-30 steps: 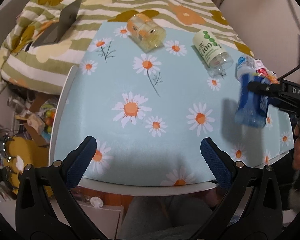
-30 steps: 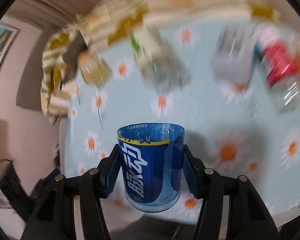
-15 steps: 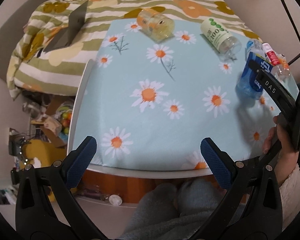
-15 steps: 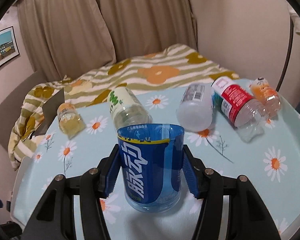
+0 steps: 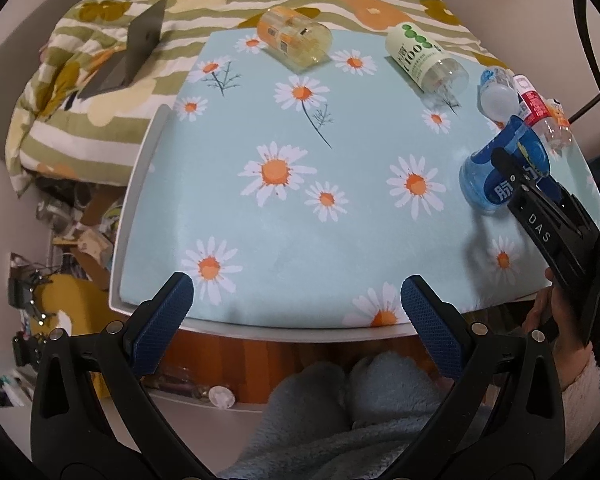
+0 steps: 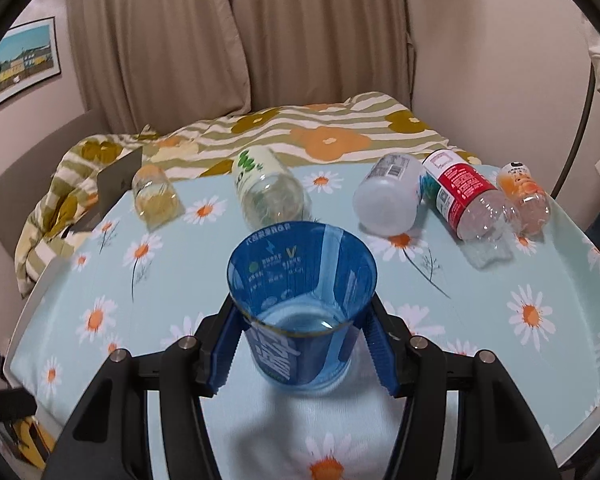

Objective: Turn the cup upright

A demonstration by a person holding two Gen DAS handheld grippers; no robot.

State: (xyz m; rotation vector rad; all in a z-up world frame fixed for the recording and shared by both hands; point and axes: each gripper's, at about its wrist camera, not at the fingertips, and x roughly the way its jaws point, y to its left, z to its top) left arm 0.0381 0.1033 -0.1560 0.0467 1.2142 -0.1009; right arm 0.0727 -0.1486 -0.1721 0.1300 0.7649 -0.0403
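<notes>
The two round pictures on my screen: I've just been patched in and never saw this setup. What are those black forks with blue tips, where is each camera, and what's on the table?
No robot here: a person holds a hand tool in each hand, each with two blue-padded fingers and a wide-angle camera looking along them.

The left picture comes from the left tool. Its fingers are spread wide with nothing between them, near the table's front edge. At its right side you can see the other tool from outside.

The right picture comes from the right tool. Its pads sit on both sides of a blue cup, which is mouth up with its base at the flowered tablecloth; whether the pads press it I cannot tell.

Behind it five bottles lie on their sides: a yellowish jar, a green-label bottle, a white bottle, a red-label bottle and a small orange bottle.
</notes>
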